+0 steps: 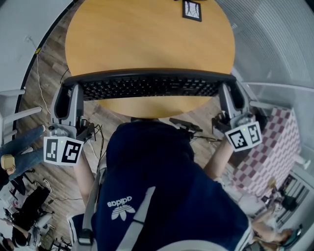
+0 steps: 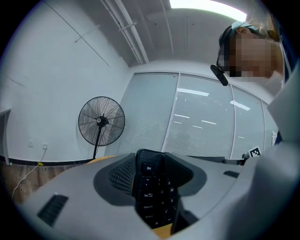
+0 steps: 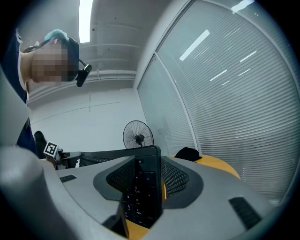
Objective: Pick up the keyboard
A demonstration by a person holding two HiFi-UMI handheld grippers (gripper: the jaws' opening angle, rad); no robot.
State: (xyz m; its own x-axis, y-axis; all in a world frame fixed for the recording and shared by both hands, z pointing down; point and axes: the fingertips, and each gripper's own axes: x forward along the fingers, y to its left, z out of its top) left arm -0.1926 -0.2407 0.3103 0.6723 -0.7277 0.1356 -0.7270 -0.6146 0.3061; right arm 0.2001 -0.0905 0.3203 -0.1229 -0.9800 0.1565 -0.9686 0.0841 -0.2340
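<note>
over the table (image 1: 147,39), left hand-held gripper (image 1: 70,91) and right hand-held gripper (image 1: 230,90) clamp the keyboard (image 1: 147,88).

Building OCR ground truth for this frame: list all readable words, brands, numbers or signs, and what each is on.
"adidas": on the back of the person's navy top, upside down in the head view.
"Esc": corner key of the keyboard, left gripper view.
Other key legends: too blurred to read.
Marker cubes: square patterns only, no text.
Framed card on the table: too small to read.
</note>
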